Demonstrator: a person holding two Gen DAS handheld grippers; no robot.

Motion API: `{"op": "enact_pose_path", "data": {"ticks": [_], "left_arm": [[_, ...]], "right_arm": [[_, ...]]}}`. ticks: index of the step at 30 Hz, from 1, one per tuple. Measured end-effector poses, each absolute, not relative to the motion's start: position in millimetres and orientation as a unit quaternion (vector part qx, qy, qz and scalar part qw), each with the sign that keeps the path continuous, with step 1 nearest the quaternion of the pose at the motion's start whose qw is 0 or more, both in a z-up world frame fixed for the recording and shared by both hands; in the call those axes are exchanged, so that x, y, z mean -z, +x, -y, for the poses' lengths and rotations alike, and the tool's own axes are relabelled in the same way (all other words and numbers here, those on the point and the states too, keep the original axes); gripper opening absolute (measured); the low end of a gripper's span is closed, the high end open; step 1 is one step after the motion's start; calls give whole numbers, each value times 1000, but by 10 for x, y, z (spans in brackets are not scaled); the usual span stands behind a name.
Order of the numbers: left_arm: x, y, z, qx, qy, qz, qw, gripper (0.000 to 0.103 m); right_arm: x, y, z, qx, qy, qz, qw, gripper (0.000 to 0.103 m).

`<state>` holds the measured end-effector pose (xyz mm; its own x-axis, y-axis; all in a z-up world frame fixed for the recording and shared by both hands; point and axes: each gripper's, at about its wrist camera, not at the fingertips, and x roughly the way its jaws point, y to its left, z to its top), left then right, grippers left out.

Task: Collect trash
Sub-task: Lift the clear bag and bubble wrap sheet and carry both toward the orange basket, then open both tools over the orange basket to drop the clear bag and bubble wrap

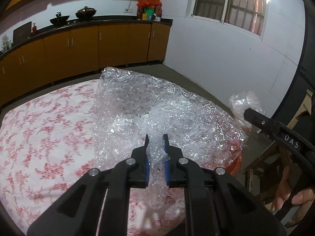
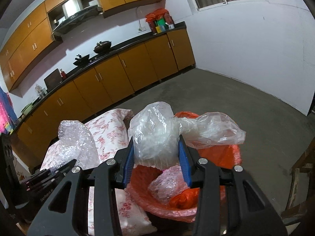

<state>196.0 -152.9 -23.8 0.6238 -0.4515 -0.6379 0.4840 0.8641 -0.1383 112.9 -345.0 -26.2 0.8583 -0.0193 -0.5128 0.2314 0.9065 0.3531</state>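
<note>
Jaws clenched: left gripper [image 1: 156,139] pinches bubble wrap [image 1: 157,110] (trailing forward); right gripper [image 2: 156,147] grips plastic bag [image 2: 157,129] above bin [image 2: 232,155].

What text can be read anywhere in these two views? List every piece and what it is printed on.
"DAS": white letters on the black body of the right gripper, seen from the left wrist view.
"GenRobot AI", as best it reads: faint lettering on the left gripper, seen from the right wrist view.
Labels on the containers on the counter: too small and blurred to read.

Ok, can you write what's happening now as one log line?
left gripper: shut on bubble wrap | right gripper: shut on plastic bag, above orange bin
</note>
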Motion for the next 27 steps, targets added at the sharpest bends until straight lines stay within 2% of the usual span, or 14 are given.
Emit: {"op": "enact_pose_path", "data": {"ticks": [21, 27], "left_arm": [[613, 2201, 2198, 300, 37, -378, 875, 13], [760, 2293, 2298, 308, 37, -395, 865, 15]], "right_arm": [[492, 1209, 3809, 85, 250, -266, 927, 42], [542, 1221, 3876, 80, 275, -266, 921, 45]]}}
